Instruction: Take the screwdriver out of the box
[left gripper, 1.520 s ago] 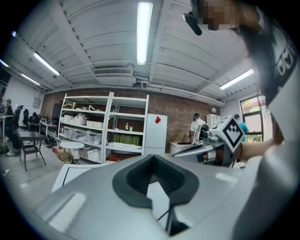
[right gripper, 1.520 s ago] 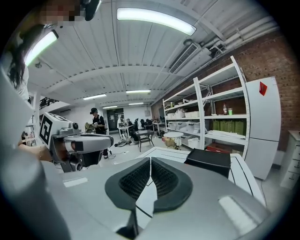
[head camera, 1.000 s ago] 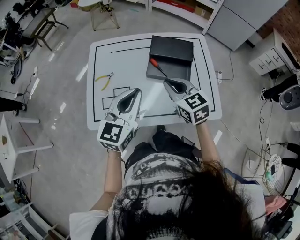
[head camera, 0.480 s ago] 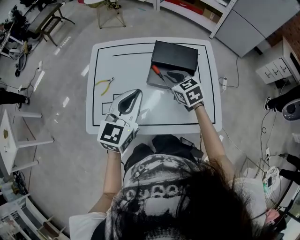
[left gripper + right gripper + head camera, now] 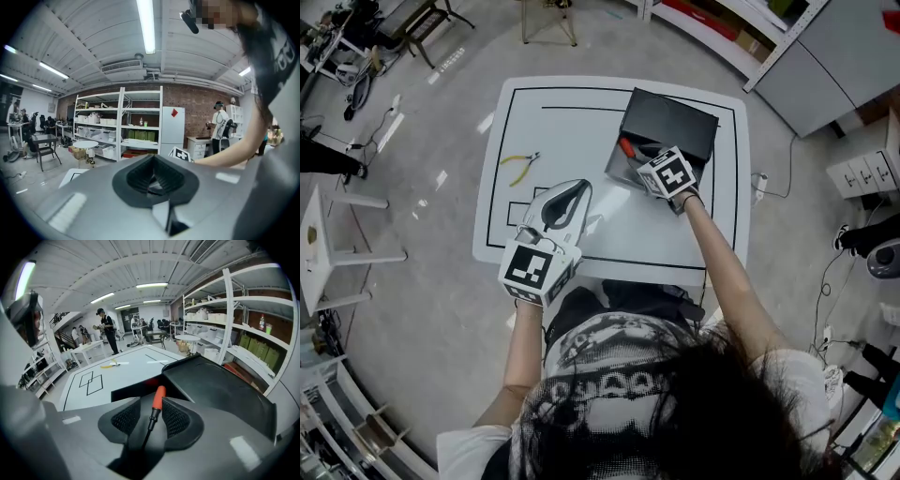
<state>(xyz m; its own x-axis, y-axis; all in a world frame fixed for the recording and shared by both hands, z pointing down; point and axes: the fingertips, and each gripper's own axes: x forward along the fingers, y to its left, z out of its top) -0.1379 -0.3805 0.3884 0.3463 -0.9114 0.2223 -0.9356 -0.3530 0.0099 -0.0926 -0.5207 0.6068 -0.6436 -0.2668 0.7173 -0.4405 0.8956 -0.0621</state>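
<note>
A black box (image 5: 673, 123) stands open at the far right of the white table (image 5: 567, 141). The screwdriver (image 5: 627, 147), with an orange handle and dark shaft, lies in the box's lower tray. My right gripper (image 5: 639, 156) reaches down into that tray. In the right gripper view the screwdriver (image 5: 158, 401) lies between the jaws of the right gripper (image 5: 151, 417), which are opening and do not clamp it. My left gripper (image 5: 578, 187) hovers over the table's near middle, shut and empty; the left gripper view shows the left gripper (image 5: 152, 182) pointing across the room.
Yellow-handled pliers (image 5: 520, 166) lie at the table's left, also seen in the right gripper view as pliers (image 5: 112, 364). Black outlines of rectangles are drawn on the tabletop (image 5: 517, 211). Shelving (image 5: 234, 319) stands behind the box. A stool and benches stand on the floor around.
My right gripper went forward and down from the table's near edge into the box, and its jaws spread around the screwdriver. The left gripper stayed over the near middle of the table.
</note>
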